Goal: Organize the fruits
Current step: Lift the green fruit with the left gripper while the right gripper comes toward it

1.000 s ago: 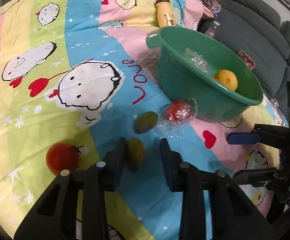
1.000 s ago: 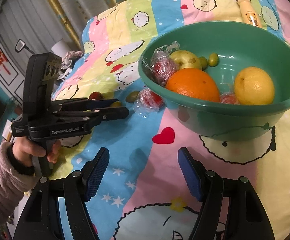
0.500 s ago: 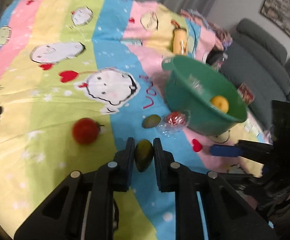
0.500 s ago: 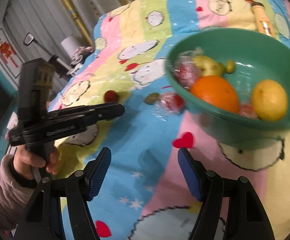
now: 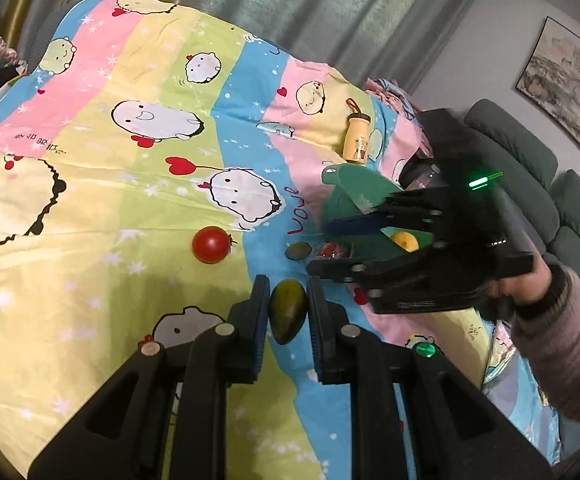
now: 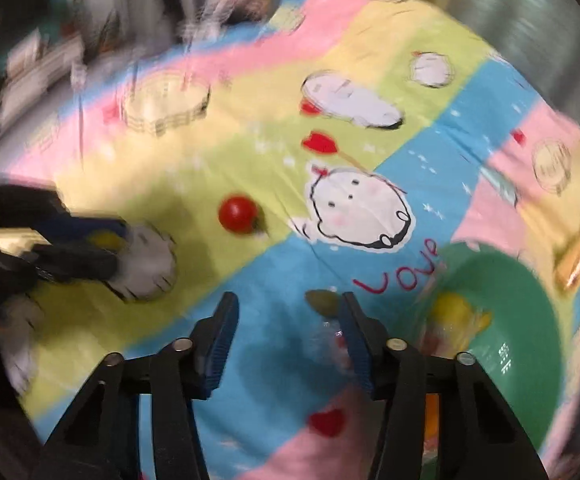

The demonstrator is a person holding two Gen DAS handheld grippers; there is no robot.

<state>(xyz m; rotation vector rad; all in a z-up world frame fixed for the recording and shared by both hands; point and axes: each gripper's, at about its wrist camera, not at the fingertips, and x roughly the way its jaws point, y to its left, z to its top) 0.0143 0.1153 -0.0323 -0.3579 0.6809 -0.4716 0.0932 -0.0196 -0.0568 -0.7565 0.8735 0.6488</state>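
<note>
My left gripper is shut on a small green oval fruit and holds it above the cartoon-print cloth. On the cloth lie a red tomato, a second green fruit and a plastic-wrapped red fruit. A green bowl behind them holds a yellow citrus. The right wrist view is blurred. My right gripper points down over the blue stripe, its jaws closing with nothing between them. The green fruit lies just beyond its right finger, the tomato farther left.
A yellow bottle lies on the cloth behind the bowl. A grey sofa stands to the right. In the left wrist view, the right gripper and a hand in a pink sleeve partly cover the bowl.
The left gripper closed on the green fruit and lifted it off the cloth. The right gripper swung from the bowl's front toward the loose fruits, rolled, and its jaws narrowed.
</note>
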